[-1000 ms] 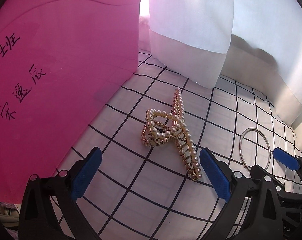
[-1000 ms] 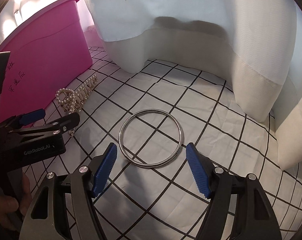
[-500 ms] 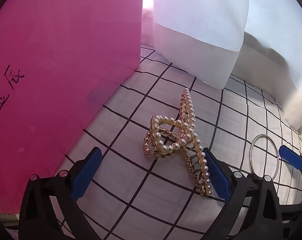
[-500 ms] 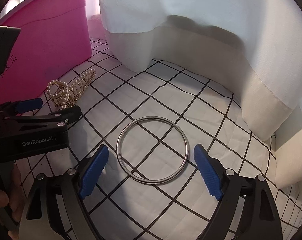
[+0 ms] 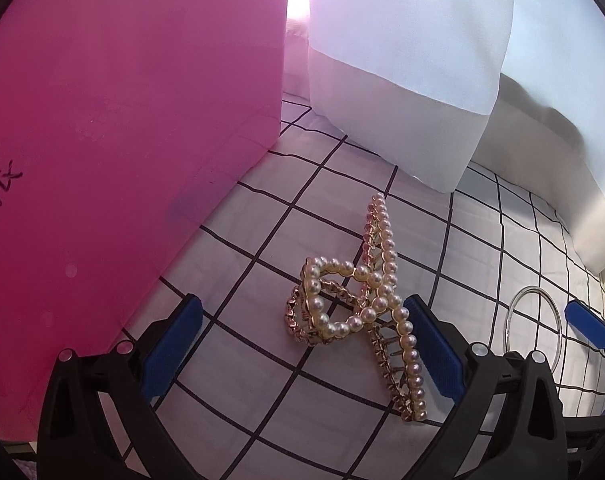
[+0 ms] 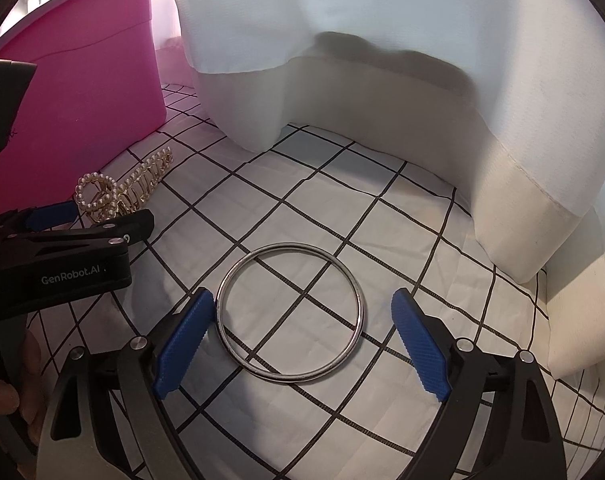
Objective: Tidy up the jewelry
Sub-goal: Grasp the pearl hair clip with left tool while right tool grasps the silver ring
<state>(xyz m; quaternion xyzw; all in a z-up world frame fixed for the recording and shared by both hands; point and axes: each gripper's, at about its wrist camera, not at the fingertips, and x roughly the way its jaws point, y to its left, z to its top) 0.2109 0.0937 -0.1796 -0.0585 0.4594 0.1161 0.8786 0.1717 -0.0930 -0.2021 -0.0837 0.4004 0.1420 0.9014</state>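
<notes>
The pearl hair claw [image 5: 366,312] lies on its side on the black-gridded white cloth [image 5: 262,248], just beside the pink bin [image 5: 122,140]. Its long beaded spine runs from close by the left gripper [image 5: 302,344] away toward the white curtain [image 5: 402,80], with the looped pearl handles out to the left. The jaws stand wide, one pad on each side of the claw, neither gripping it. It looks light and rigid, but I'd guess the pearls are slick and the teeth easily bent, so the sturdier hold is across the spine near the hinge. Well to the right, the silver bangle [image 6: 290,312] lies flat between the right gripper [image 6: 302,344] pads, also spread wide. Thin, hard and smooth, it likely needs pinching across its rim.
</notes>
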